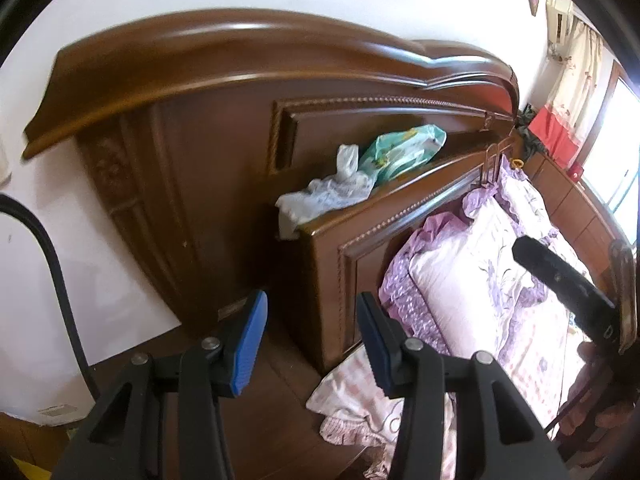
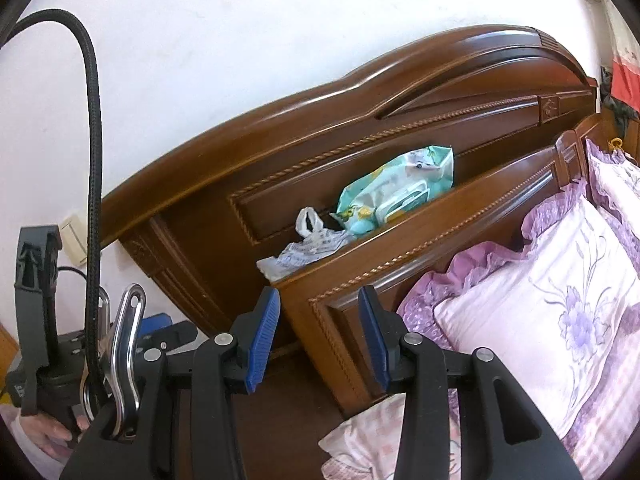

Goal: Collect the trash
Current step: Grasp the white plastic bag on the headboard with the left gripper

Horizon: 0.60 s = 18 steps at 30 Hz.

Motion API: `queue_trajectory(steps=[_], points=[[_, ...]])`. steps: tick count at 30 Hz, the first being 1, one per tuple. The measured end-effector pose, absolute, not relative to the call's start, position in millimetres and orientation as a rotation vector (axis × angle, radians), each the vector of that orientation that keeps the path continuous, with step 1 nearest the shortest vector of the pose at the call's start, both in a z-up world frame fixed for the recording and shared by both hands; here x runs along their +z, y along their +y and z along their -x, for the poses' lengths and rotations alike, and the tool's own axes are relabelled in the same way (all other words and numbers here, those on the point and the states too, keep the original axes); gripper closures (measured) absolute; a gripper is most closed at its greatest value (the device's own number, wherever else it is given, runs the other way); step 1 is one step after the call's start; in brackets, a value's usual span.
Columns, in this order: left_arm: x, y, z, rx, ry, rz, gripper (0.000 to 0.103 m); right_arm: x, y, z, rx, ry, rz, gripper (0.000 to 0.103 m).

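Observation:
A crumpled white plastic bag (image 1: 328, 192) (image 2: 304, 248) lies in the slot between the tall wooden headboard (image 1: 240, 92) (image 2: 360, 120) and its lower front panel (image 1: 400, 216) (image 2: 420, 240). Right beside it a green wet-wipe pack (image 1: 400, 148) (image 2: 396, 196) leans on the headboard. My left gripper (image 1: 312, 344) is open, with nothing between its blue pads, below and short of the bag. My right gripper (image 2: 318, 336) is also open and empty, in front of the panel's corner. Neither touches the bag or the pack.
Purple frilled pillows (image 1: 480, 280) (image 2: 560, 300) lie on the bed to the right, with pink bedding (image 2: 372, 440) below. A black cable (image 2: 94, 160) loops at the left in front of a white wall and a wall switch (image 2: 74, 240). A curtained window (image 1: 624, 152) is far right.

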<state>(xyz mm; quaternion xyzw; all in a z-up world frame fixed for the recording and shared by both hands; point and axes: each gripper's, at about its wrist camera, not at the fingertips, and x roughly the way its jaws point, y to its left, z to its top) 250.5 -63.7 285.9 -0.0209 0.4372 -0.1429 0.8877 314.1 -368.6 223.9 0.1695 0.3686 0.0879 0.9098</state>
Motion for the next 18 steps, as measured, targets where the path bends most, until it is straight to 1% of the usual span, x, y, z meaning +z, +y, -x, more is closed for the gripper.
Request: queue_trajectory(steps=[8, 18], points=[[295, -105, -286, -0.267, 0.884, 0.017, 0.054, 215, -401, -350, 0.239, 0.778, -0.339, 0.061], [271, -148, -345, -0.239, 0.920, -0.048, 0.054, 195, -445, -378, 0.232, 0.782, -0.394, 0.061]])
